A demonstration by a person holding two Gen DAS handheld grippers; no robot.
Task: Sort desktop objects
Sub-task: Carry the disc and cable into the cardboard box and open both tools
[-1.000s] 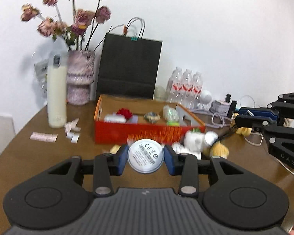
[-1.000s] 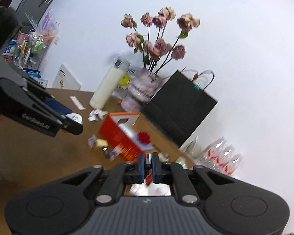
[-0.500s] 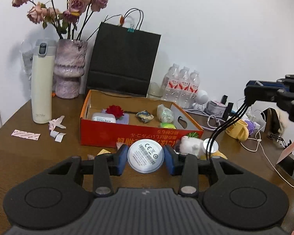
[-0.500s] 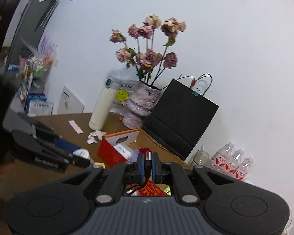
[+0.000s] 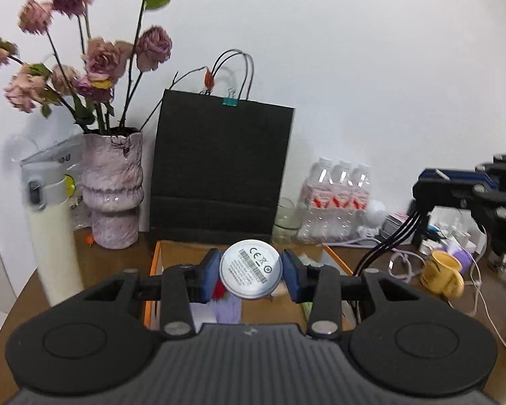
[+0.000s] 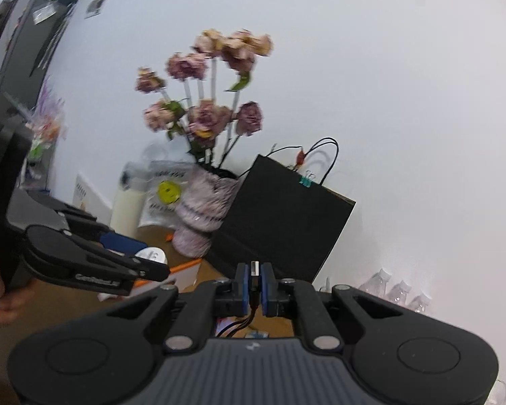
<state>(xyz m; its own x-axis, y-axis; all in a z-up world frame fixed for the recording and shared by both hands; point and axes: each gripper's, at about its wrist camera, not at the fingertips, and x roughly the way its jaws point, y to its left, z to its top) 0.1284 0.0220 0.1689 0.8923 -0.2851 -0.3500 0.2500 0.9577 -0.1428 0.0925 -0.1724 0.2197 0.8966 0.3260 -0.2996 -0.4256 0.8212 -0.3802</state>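
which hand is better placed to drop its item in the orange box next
Left. The left gripper holds the round white disc directly above the orange box. The right gripper, shut on the black cable, hangs off to the box's side.

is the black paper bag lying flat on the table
No, the black paper bag stands upright against the wall behind the orange box, its handles sticking up.

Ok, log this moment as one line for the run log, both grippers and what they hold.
left gripper: shut on round white device | right gripper: shut on USB plug, black cables hanging | orange box: below left gripper
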